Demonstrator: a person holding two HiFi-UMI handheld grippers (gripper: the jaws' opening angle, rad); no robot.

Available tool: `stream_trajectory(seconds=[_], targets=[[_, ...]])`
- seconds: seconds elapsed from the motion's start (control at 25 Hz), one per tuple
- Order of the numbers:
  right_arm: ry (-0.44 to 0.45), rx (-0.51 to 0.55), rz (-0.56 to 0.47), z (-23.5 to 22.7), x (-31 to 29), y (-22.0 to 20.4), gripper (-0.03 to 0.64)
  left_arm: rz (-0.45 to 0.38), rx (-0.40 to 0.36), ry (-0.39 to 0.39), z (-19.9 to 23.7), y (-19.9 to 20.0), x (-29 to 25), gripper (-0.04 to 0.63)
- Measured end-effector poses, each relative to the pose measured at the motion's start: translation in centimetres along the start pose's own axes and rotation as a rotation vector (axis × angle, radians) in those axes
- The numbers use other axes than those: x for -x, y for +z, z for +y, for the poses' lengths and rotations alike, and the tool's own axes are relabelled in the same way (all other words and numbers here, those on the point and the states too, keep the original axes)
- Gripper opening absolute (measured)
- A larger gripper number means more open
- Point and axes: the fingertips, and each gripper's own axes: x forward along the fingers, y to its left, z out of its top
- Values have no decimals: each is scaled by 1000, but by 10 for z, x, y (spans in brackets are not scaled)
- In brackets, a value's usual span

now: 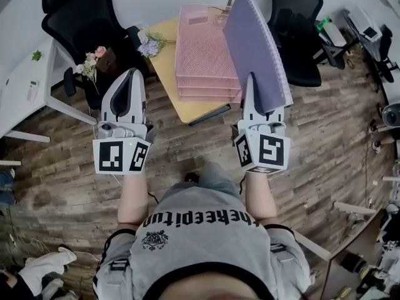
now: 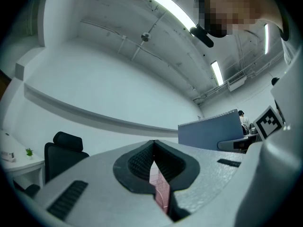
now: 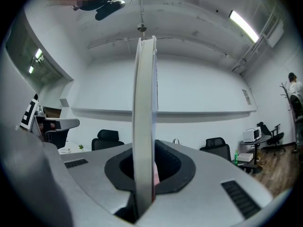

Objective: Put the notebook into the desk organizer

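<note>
In the head view my right gripper [image 1: 253, 86] is shut on the lower edge of a purple spiral notebook [image 1: 256, 42], which stands upright and leans over the right side of the pink mesh desk organizer [image 1: 203, 55]. From the right gripper view the notebook [image 3: 144, 108] is edge-on, clamped between the jaws of that gripper [image 3: 147, 155]. My left gripper [image 1: 132, 75] hangs left of the organizer with its tips together and nothing in it. The left gripper view shows its own closed tips [image 2: 154, 144], the notebook [image 2: 210, 132] off to the right and a strip of pink organizer [image 2: 162, 190] below.
The organizer sits on a small yellow table [image 1: 187, 108] with a bunch of flowers [image 1: 149, 44] at its left corner. Black office chairs [image 1: 81, 17] [image 1: 297, 24] stand behind it. A white desk [image 1: 25, 86] is at the left, with cluttered gear [image 1: 375, 39] at the right over wood floor.
</note>
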Motion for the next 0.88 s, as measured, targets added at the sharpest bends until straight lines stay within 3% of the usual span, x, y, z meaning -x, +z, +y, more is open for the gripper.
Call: stream_trajectory(seconds=[0.2,0.6,0.88], targets=[[-6,38,20,-3,-15,-5,32,16,31,1,6,-13,-5,3],[-32,115,67,-9,-58,-24,32,18,20,28,31,-21,-21,3],[-92,195,103,-13,-94,-42,32,44,33,28,51,-38,-39,3]])
